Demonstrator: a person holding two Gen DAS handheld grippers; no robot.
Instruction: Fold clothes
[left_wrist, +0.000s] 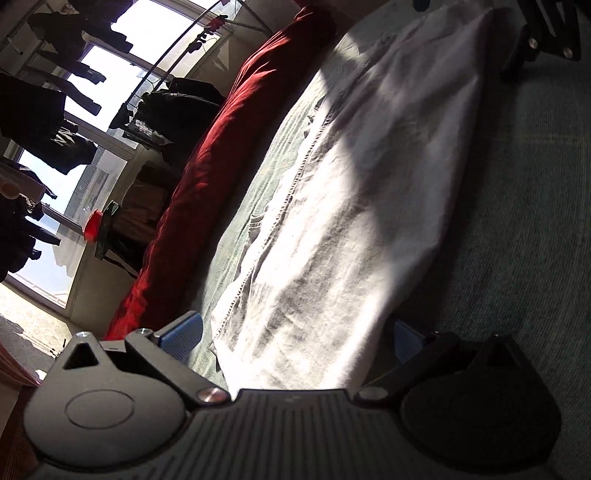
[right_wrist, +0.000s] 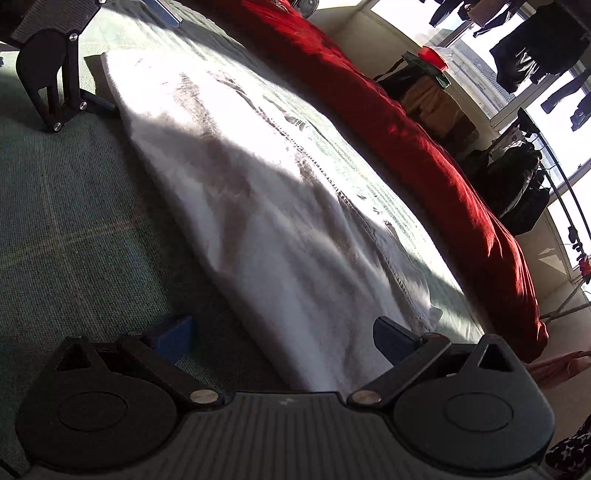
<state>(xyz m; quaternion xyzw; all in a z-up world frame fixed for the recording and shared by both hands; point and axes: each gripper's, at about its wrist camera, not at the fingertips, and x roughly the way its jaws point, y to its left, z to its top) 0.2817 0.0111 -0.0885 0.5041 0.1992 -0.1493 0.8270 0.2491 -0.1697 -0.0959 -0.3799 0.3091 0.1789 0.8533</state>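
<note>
Two grippers bracket a white garment, one at each end

Both tools sit low on the green bed cover (right_wrist: 74, 206), facing each other along a white garment (left_wrist: 332, 221) that lies stretched in a long, partly folded strip. Beyond it runs a red duvet (left_wrist: 207, 184), with dark clothes (left_wrist: 44, 110) hanging at the window.

The left gripper (left_wrist: 295, 338) has its fingers spread wide, the blue pads (left_wrist: 183, 338) on either side of the near end of the cloth without pinching it. The right gripper (right_wrist: 286, 338) stands the same way at the opposite end: fingers apart, cloth between them, nothing clamped. Each tool also shows small in the far corner of the other's view.

My reading is that the fabric is thin, light cotton: soft, limp, prone to creasing and sagging in the middle when lifted. It should not slip much on the woven cover. The stitched hem (right_wrist: 391, 258) along the far edge is the firmest line; taking both end corners there, through all layers, looks the safest hold for the next fold
</note>
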